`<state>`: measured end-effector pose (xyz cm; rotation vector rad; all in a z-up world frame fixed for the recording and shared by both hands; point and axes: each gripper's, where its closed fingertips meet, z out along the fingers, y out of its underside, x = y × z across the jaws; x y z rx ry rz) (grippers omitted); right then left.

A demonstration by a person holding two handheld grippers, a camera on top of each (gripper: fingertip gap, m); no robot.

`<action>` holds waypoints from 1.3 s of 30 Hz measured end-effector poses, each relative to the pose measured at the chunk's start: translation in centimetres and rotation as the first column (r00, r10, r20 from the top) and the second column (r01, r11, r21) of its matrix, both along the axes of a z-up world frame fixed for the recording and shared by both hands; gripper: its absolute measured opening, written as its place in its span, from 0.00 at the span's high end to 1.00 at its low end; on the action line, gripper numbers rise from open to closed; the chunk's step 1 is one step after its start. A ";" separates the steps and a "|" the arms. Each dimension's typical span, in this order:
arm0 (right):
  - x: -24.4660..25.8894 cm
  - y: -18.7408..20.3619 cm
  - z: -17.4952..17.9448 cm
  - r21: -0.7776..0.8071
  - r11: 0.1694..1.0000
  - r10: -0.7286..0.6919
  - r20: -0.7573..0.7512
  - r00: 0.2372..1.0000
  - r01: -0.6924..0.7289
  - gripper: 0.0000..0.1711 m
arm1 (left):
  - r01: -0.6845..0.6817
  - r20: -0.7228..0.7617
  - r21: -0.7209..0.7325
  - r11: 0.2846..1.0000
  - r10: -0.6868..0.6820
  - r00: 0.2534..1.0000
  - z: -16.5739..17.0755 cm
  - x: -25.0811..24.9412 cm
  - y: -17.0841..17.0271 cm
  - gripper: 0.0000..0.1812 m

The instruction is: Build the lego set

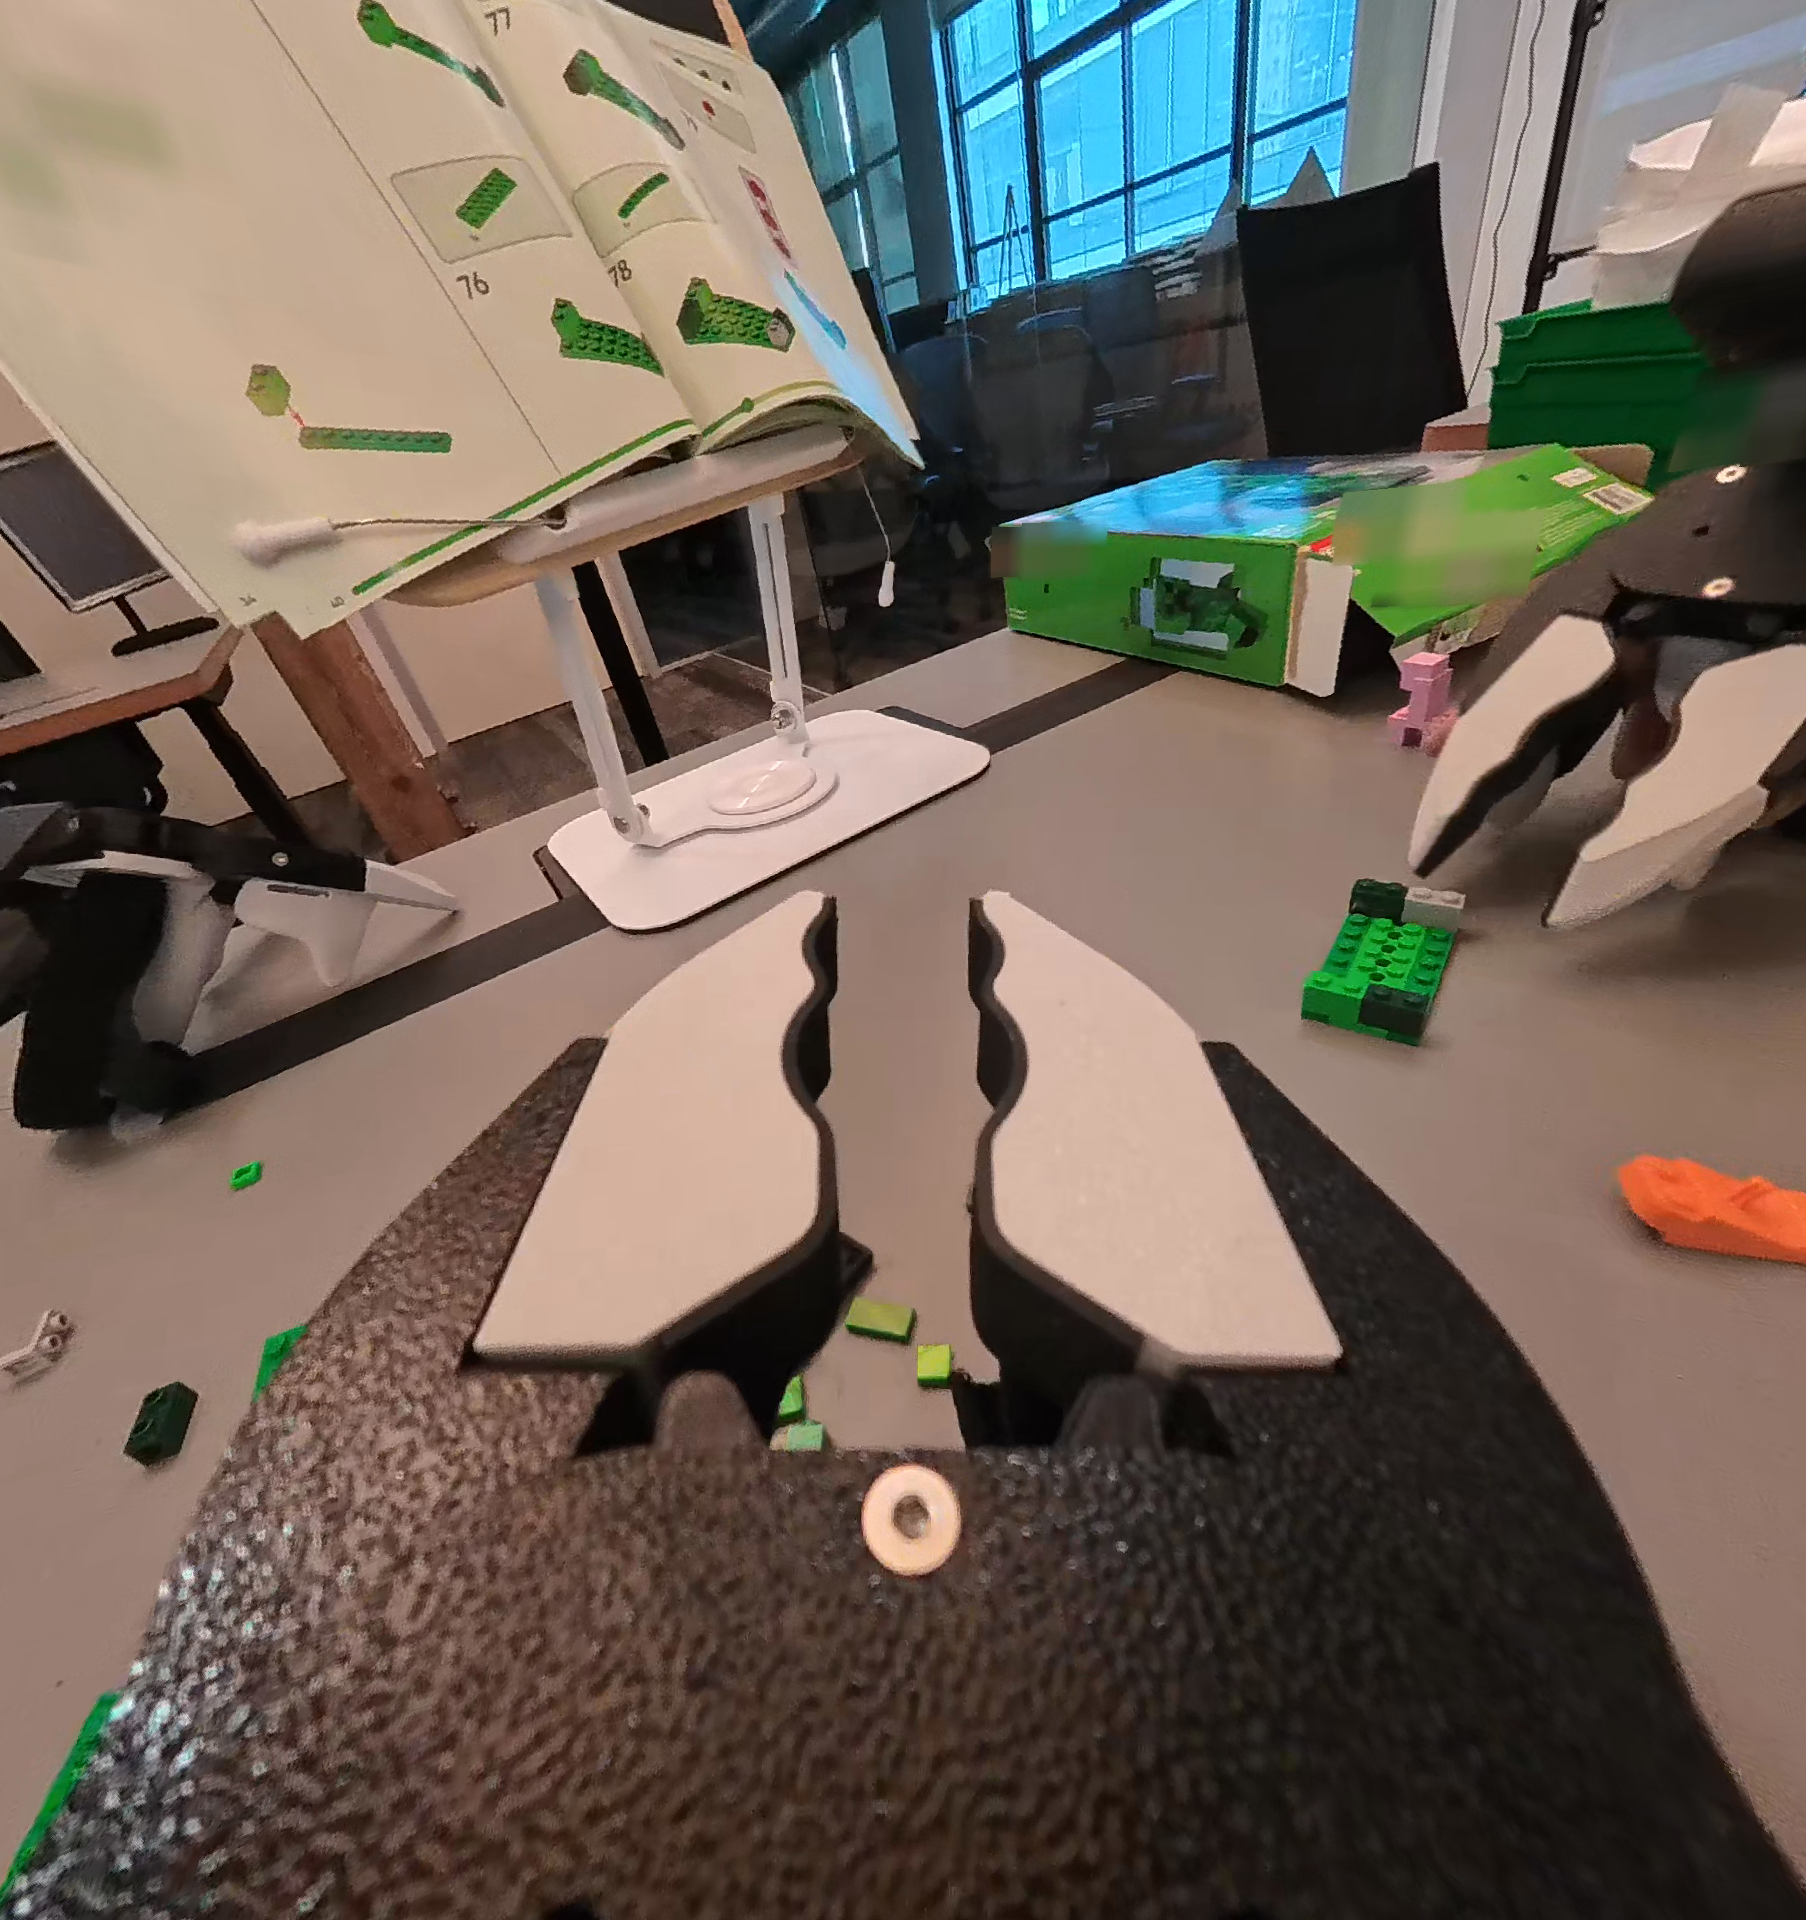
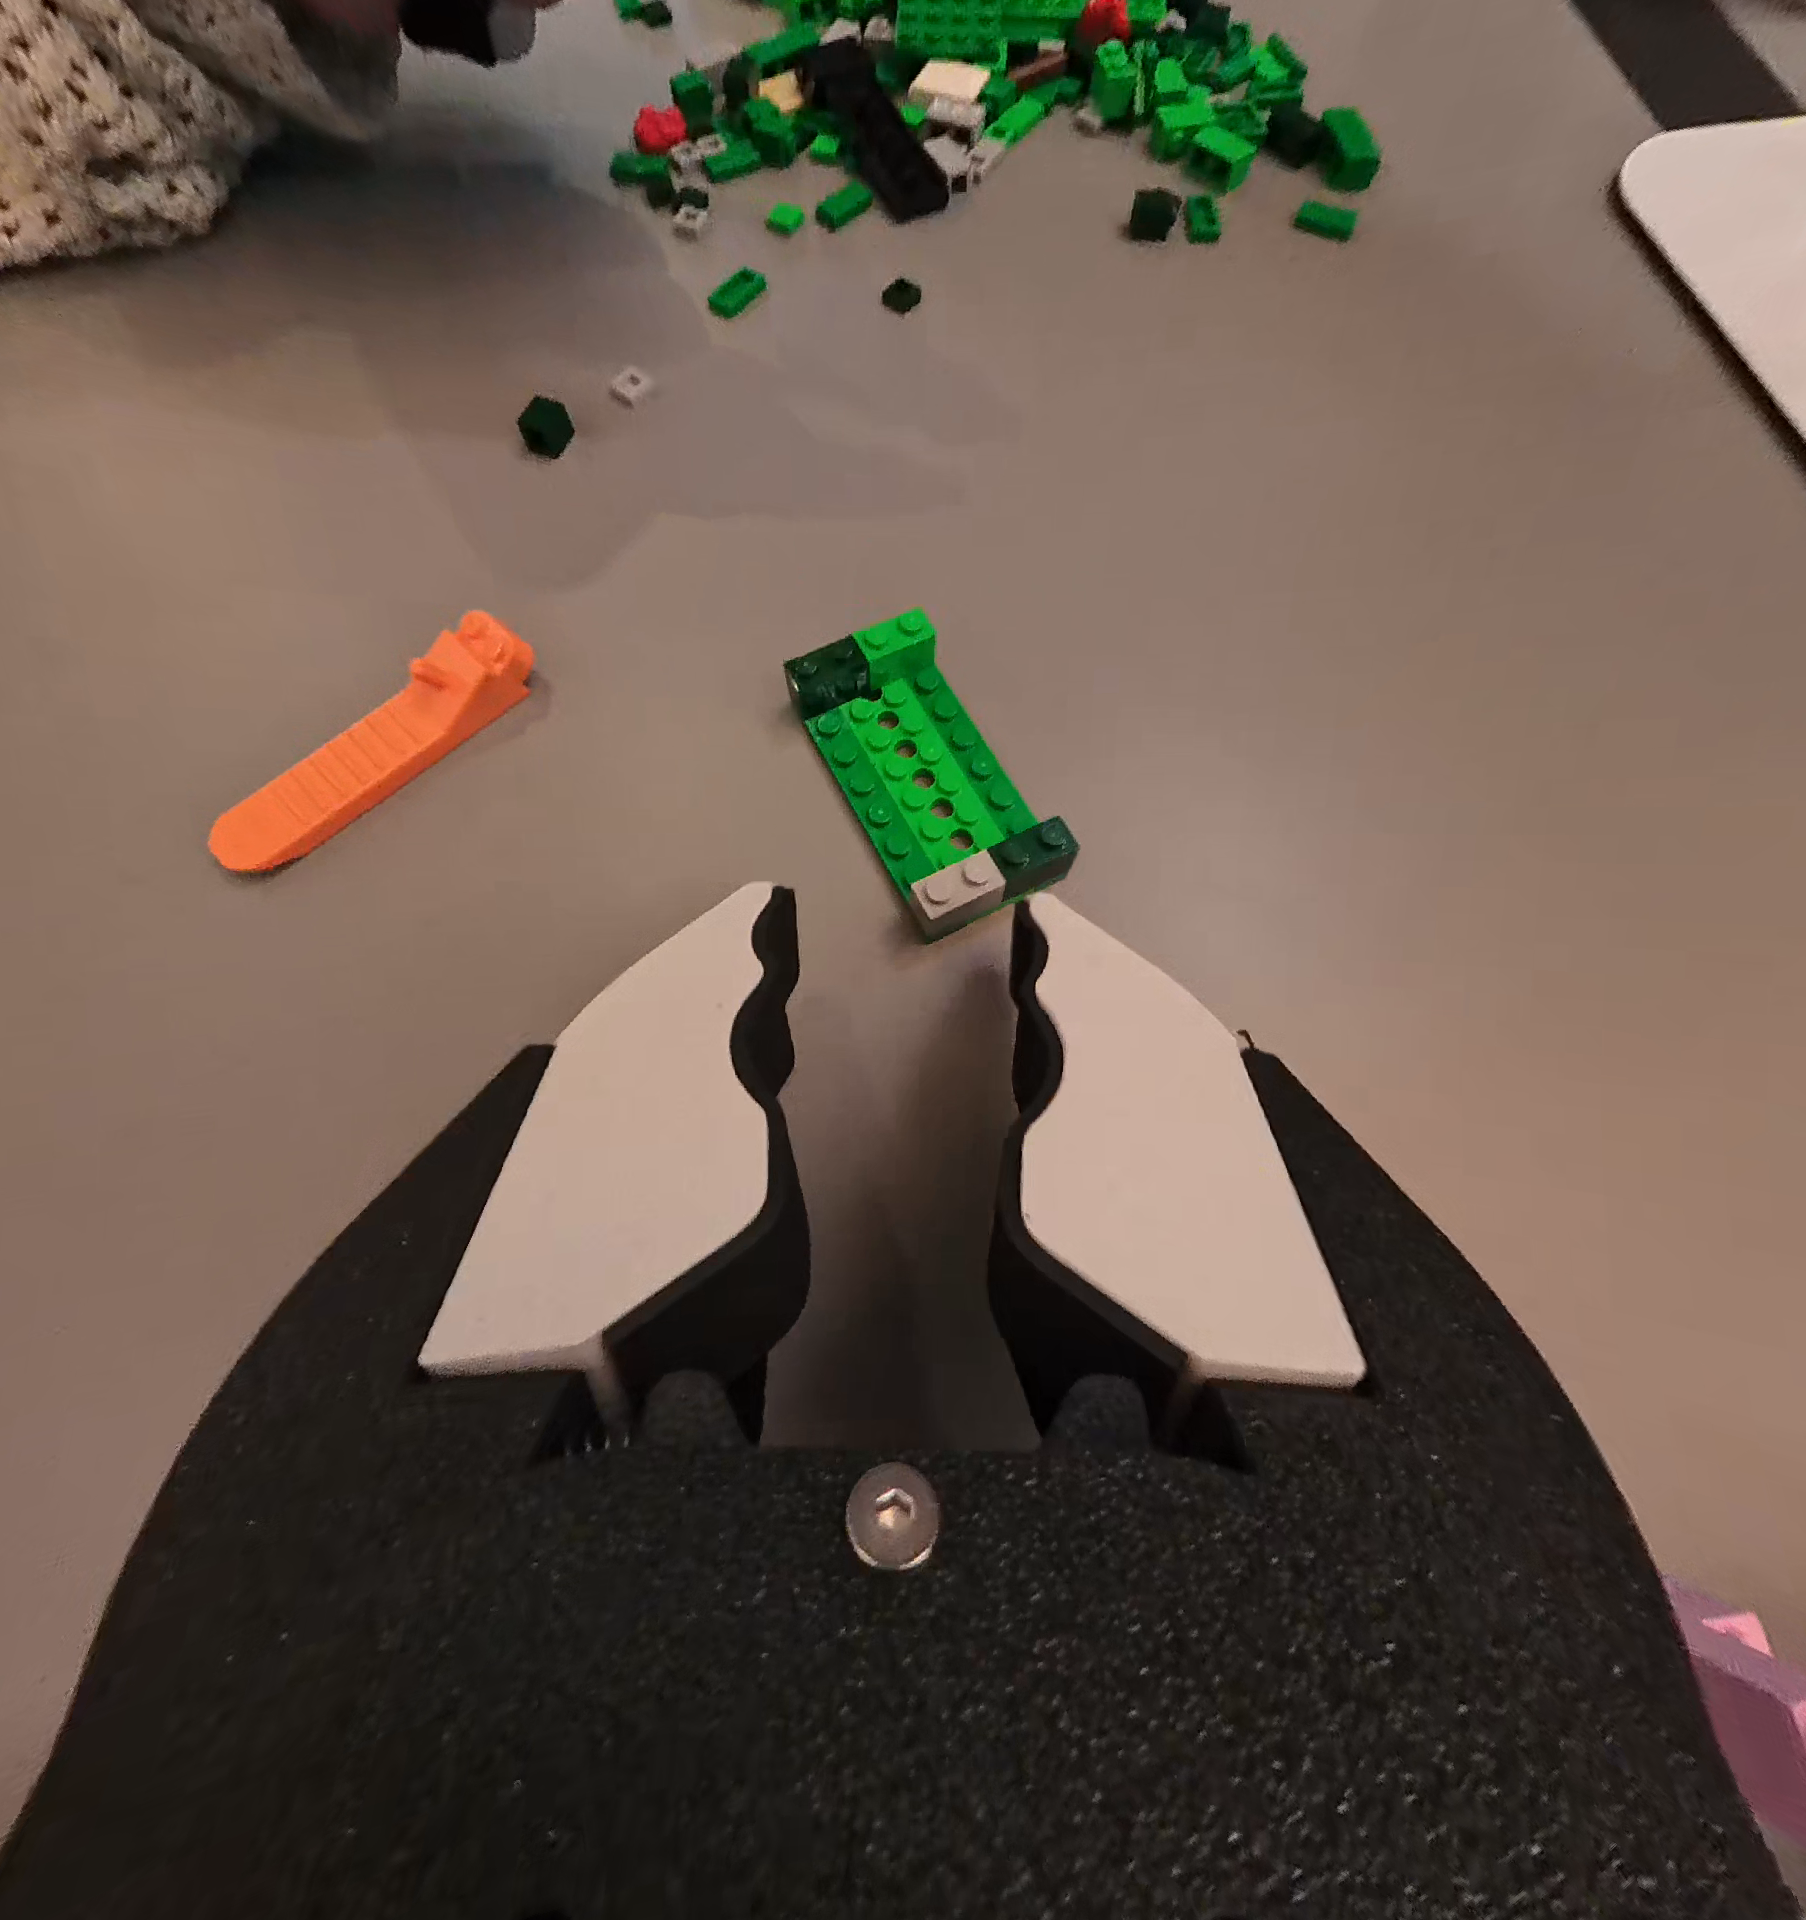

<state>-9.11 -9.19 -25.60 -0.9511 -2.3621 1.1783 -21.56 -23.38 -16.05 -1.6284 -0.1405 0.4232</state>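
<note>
It was an office with tall windows, and the grey table (image 2: 1294, 623) carried a heap of loose bricks (image 2: 982, 94). The green assembly (image 2: 920, 774) lay flat just ahead of the right gripper (image 2: 904, 909), its long axis running away from the parted, empty jaws and slanting left. The left gripper (image 1: 901, 914), also gaping and empty, hung well apart, so the right looked better placed.

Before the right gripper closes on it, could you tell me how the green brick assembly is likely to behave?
The green brick assembly looks rigid and lies flat on the table, so tipping seems unlikely. Its smooth plastic might slide if pushed. The small grey brick at its corner could pop off.
</note>
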 end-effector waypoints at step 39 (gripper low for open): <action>-1.7 4.4 8.6 -0.290 0.921 -0.385 -0.576 0.721 0.260 0.84 | -0.187 0.056 -0.447 0.875 0.237 0.970 -5.2 -11.6 -8.6 0.96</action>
